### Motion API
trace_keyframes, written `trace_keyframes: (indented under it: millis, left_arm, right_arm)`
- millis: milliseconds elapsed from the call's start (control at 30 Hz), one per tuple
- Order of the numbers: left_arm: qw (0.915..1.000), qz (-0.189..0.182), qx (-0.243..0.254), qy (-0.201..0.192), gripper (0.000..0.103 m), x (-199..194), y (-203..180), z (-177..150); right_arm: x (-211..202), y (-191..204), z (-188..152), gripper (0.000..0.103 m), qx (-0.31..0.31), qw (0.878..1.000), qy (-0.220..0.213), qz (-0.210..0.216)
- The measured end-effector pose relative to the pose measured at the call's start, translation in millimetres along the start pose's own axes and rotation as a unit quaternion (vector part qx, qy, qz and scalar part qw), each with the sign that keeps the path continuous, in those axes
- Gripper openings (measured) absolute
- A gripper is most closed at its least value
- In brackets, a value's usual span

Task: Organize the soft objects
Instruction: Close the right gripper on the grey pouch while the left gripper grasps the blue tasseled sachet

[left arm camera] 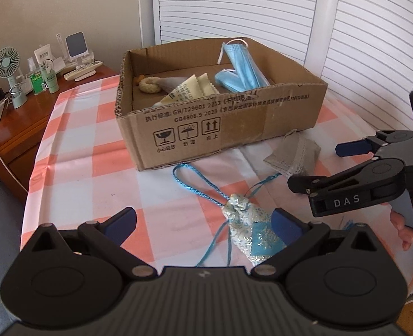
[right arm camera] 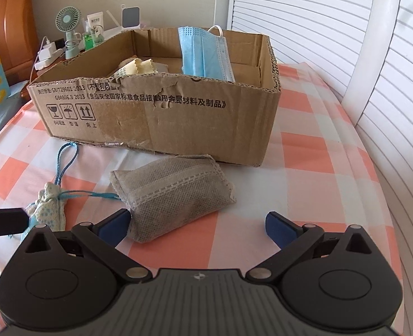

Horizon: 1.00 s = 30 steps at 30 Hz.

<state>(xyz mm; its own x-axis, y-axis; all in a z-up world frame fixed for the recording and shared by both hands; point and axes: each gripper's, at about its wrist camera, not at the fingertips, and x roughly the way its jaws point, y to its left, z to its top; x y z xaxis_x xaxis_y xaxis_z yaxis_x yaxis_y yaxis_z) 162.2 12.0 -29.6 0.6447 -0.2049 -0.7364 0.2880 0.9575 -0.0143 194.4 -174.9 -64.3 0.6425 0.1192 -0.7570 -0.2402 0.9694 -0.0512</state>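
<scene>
A blue-and-white drawstring sachet [left arm camera: 251, 235] with blue cords lies on the checked tablecloth, between the open fingers of my left gripper [left arm camera: 203, 224], nearer the right finger. It also shows in the right wrist view [right arm camera: 49, 207]. A grey fabric pouch [right arm camera: 172, 193] lies in front of the cardboard box [right arm camera: 178, 117], and it shows in the left wrist view [left arm camera: 293, 154]. My right gripper [right arm camera: 198, 225] is open, its left finger touching the pouch's near corner. The right gripper shows in the left wrist view [left arm camera: 318, 165]. The box holds blue face masks [left arm camera: 242, 70], a yellow cloth [left arm camera: 192, 88] and a rope ring [left arm camera: 150, 84].
A wooden side table [left arm camera: 18, 123] at the left carries a small fan [left arm camera: 7, 64], bottles, a remote and chargers. White louvred doors [left arm camera: 360, 42] and a white rail stand behind and to the right of the table. The tablecloth's edge curves round at the right [right arm camera: 374, 182].
</scene>
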Motion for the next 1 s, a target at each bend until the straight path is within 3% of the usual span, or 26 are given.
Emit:
trace_keyframes:
  millis: [333, 600, 867, 1000]
  left_arm:
    - [0.9993, 0.005, 0.019, 0.033, 0.102, 34, -19, 0]
    - [0.9981, 0.039, 0.023, 0.041, 0.102, 21, -6, -12]
    - [0.9943, 0.080, -0.023, 0.067, 0.102, 4, 15, -25]
    - [0.9946, 0.055, -0.049, 0.074, 0.101, 1, 12, -28]
  right_arm:
    - [-13, -15, -15, 0.103, -0.028, 0.999, -0.018, 0.015]
    - [-14, -15, -16, 0.103, -0.024, 0.999, -0.022, 0.010]
    - [-15, -14, -19, 0.103, -0.019, 0.999, -0.028, 0.004]
    - [-15, -13, -20, 0.103, -0.017, 0.999, -0.031, 0.002]
